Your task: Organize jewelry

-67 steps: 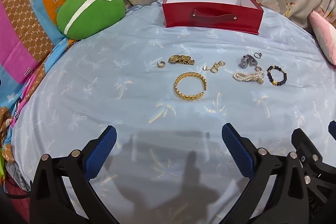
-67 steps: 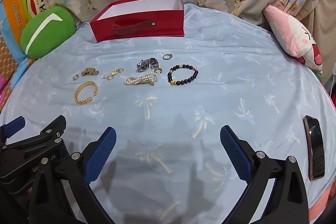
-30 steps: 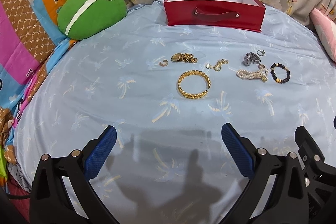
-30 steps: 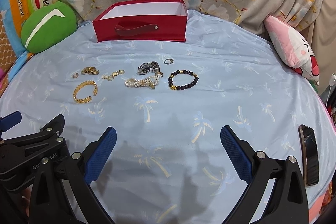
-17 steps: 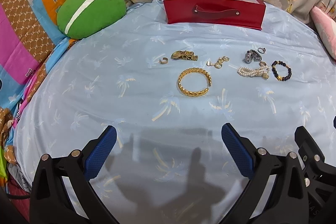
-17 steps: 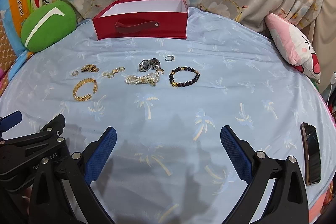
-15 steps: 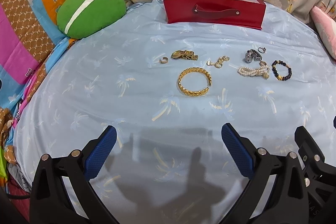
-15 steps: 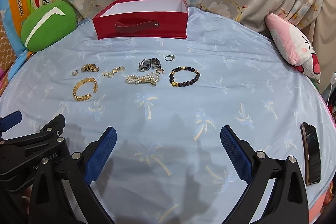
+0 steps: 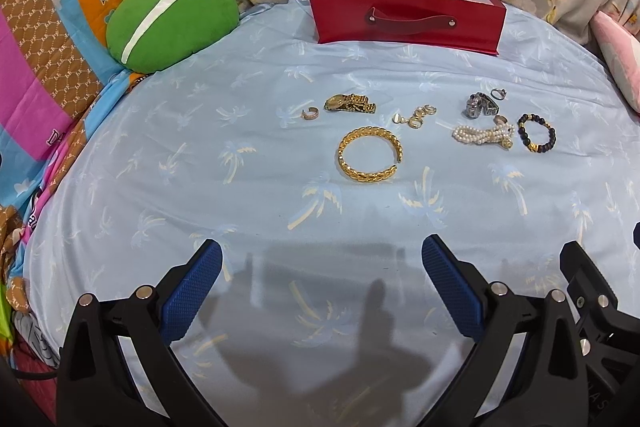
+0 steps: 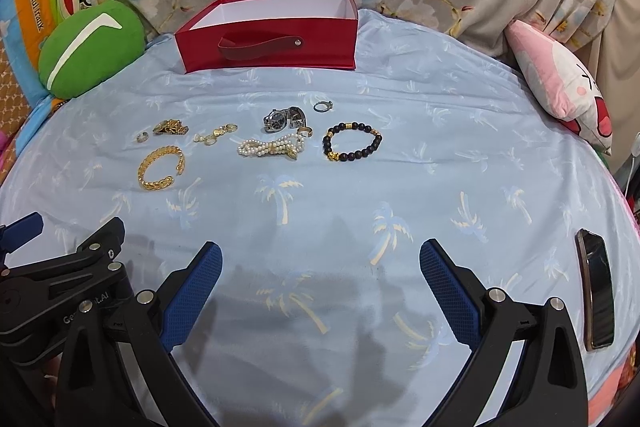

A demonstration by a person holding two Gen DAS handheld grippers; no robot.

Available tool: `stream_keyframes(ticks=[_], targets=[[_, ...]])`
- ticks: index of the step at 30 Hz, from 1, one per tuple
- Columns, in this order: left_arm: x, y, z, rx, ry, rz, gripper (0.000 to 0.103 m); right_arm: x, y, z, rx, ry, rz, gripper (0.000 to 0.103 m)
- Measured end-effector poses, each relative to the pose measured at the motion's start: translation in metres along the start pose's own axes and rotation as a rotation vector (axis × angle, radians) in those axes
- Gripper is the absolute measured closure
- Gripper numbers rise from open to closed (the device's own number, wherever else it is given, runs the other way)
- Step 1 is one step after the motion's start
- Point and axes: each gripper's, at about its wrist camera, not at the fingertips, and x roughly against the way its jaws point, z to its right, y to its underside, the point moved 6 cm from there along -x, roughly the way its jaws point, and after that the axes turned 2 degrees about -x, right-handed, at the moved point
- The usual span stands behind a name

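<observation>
Both grippers hang low over the near part of a pale blue sheet (image 9: 160,155) printed with palm trees, and the jewelry lies well ahead of them. The left gripper (image 9: 320,255) has its jaws spread wide with nothing between them; the right gripper (image 10: 320,257) is just as wide and equally empty. From the left wrist view, a gold bangle (image 9: 369,158) lies straight ahead of the left gripper, roughly centred between its fingers but well apart from them. Beyond the bangle runs a row of smaller pieces: a small ring (image 9: 310,113) at the left end, a gold watch (image 9: 349,103) just beside it, then a few gold earrings (image 9: 416,116). Further right sit a silver watch (image 9: 478,105) with a silver ring (image 9: 498,93) near it, a pearl bracelet (image 9: 482,135) in front of them, and a dark bead bracelet (image 9: 536,137) just beside the pearls. In the right wrist view the pearl bracelet (image 10: 272,147) and the bead bracelet (image 10: 352,145) lie ahead of the right gripper, the pearls toward its left finger, the bangle (image 10: 161,167) off to the left. A red box (image 9: 408,15) with a strap handle stands open at the far edge of the sheet, beyond all the jewelry. A green cushion (image 9: 172,21) rests to the box's left, and a phone (image 10: 596,289) lies on the sheet to the right of the right gripper.
</observation>
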Motion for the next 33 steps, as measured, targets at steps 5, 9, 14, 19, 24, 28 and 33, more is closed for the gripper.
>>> stream_keyframes(ticks=[5, 9, 14, 19, 24, 28, 33], targets=[[0.0, 0.0, 0.0, 0.0, 0.0, -0.002, 0.006, -0.001, 0.001, 0.0, -0.001, 0.0, -0.001, 0.005], [-0.001, 0.0, 0.001, -0.001, 0.0, -0.002, 0.006, -0.004, 0.004, 0.001, -0.004, -0.002, -0.006, 0.005], [-0.005, 0.002, 0.003, -0.001, 0.001, -0.006, 0.006, -0.007, 0.006, 0.0, -0.008, -0.009, -0.016, 0.005], [-0.007, 0.003, 0.004, -0.001, 0.002, -0.009, 0.006, -0.008, 0.004, 0.0, -0.008, -0.012, -0.023, 0.005], [-0.008, 0.003, 0.005, 0.001, 0.003, -0.012, 0.006, -0.009, 0.004, 0.0, -0.01, -0.015, -0.027, 0.005], [-0.01, 0.003, 0.006, 0.001, 0.009, -0.016, 0.005, -0.009, 0.004, 0.0, -0.008, -0.019, -0.03, 0.005], [-0.019, 0.006, 0.007, 0.006, 0.056, -0.048, 0.005, -0.017, 0.003, 0.006, -0.018, -0.017, -0.038, 0.006]])
